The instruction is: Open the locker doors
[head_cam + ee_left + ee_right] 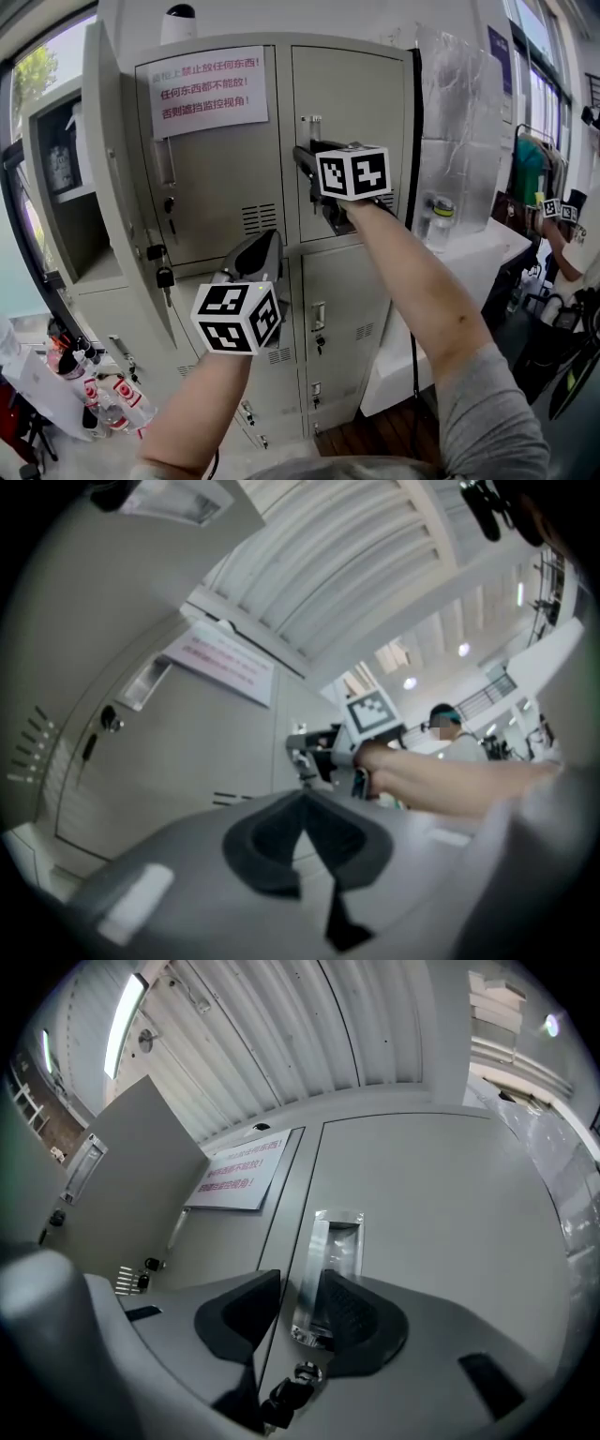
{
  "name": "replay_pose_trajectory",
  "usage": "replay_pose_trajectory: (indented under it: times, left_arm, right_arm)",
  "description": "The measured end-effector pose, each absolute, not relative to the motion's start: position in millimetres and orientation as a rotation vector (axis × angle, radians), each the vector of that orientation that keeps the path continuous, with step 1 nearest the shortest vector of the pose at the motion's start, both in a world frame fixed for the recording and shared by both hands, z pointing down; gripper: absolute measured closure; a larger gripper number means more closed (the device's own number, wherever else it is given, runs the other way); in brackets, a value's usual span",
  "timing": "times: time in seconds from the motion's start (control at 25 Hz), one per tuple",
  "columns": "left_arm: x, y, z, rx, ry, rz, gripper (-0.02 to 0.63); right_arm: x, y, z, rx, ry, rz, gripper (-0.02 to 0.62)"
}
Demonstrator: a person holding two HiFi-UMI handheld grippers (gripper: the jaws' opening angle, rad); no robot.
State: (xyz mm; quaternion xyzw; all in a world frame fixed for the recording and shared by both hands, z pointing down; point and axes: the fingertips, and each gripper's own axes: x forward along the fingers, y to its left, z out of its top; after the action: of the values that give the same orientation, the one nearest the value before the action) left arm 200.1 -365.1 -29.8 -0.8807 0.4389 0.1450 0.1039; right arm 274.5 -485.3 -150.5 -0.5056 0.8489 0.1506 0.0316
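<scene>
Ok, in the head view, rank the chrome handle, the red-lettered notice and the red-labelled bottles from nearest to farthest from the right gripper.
1. Chrome handle, inside the open right gripper.
2. Red-lettered notice, up and to the left.
3. Red-labelled bottles, far down at bottom left.

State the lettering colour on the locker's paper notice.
Red on the white notice; clearest in head view.

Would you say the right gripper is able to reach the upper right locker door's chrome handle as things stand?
Likely yes: the right gripper has its open jaws astride the chrome handle; nothing intervenes.
</scene>
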Motion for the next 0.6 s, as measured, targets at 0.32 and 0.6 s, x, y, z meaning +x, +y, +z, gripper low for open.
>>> replay_pose_trajectory:
  times: [0.32,0.6]
  left_arm:
    - [200,-364,-30,-2.607,1.25,0.42,0.601]
    - [217,-347,-30,-2.589,1.249,0.413,0.601]
  right_arm:
    - [270,-481,-150,-1.387,2.681,0.329,0.492]
    - [286,-431,-150,-1.199,2.74,0.322,0.492]
